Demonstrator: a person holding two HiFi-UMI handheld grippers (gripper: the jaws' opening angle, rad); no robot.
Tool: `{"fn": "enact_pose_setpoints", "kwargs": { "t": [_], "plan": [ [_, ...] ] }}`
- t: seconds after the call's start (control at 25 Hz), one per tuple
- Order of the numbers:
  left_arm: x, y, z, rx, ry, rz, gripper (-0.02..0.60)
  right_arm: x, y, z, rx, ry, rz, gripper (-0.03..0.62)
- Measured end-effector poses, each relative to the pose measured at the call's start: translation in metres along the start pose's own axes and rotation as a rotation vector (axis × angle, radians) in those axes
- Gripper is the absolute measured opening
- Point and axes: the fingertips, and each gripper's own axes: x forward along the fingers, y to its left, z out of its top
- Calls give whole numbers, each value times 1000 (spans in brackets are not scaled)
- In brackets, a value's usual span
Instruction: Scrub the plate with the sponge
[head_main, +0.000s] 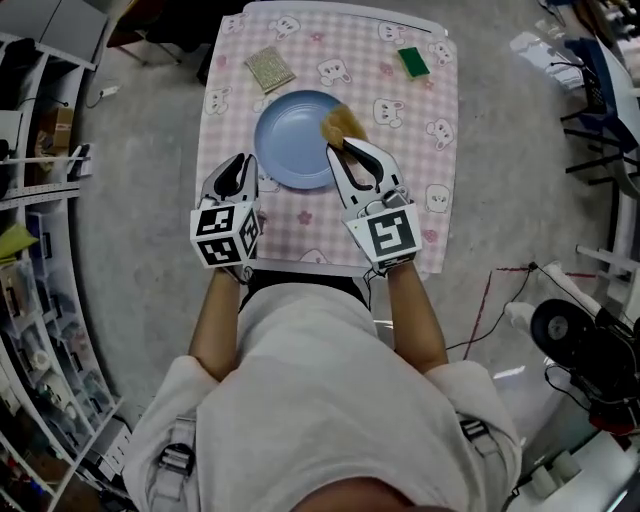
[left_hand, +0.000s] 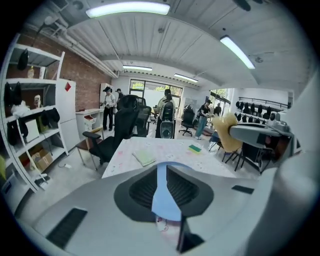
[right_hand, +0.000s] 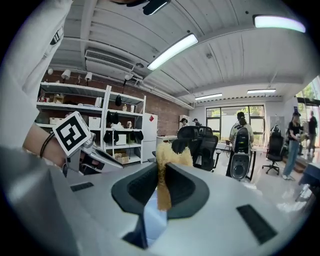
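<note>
A blue plate (head_main: 290, 155) lies flat on the pink checked tablecloth (head_main: 330, 225). My right gripper (head_main: 347, 143) is shut on a yellow-brown sponge (head_main: 343, 124), which hangs over the plate's right rim. In the right gripper view the sponge (right_hand: 170, 152) is pinched between the jaws of that gripper (right_hand: 162, 172), with the plate (right_hand: 152, 220) below. My left gripper (head_main: 243, 160) is just off the plate's left edge. In the left gripper view its jaws (left_hand: 161, 169) stand a narrow slit apart, and the plate (left_hand: 165, 200) shows through the slit with nothing pinched.
At the table's back right lies a green sponge (head_main: 413, 61), and at the back left a pale scouring pad (head_main: 270, 68). Shelving (head_main: 30, 200) lines the left side of the room. Office chairs (left_hand: 125, 125) and people stand beyond the far table edge.
</note>
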Motion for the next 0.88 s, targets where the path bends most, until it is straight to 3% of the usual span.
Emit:
{"fn": "enact_pose_setpoints", "kwargs": {
  "t": [0.12,0.4,0.56,0.88],
  "plan": [
    [24,13,-21,-93,68,-37,71,19,-1,-16,19,40,15,49],
    [77,47,-68,-182,252,-59,75,57,-6,-59,94,144,6,49],
    [98,55,-88,-286,303,-99,74,64,-5,-81,138,200,6,51],
    [130,64,-102,-283,387,-129,77,72,-10,-102,145,275,2,51]
  ]
}}
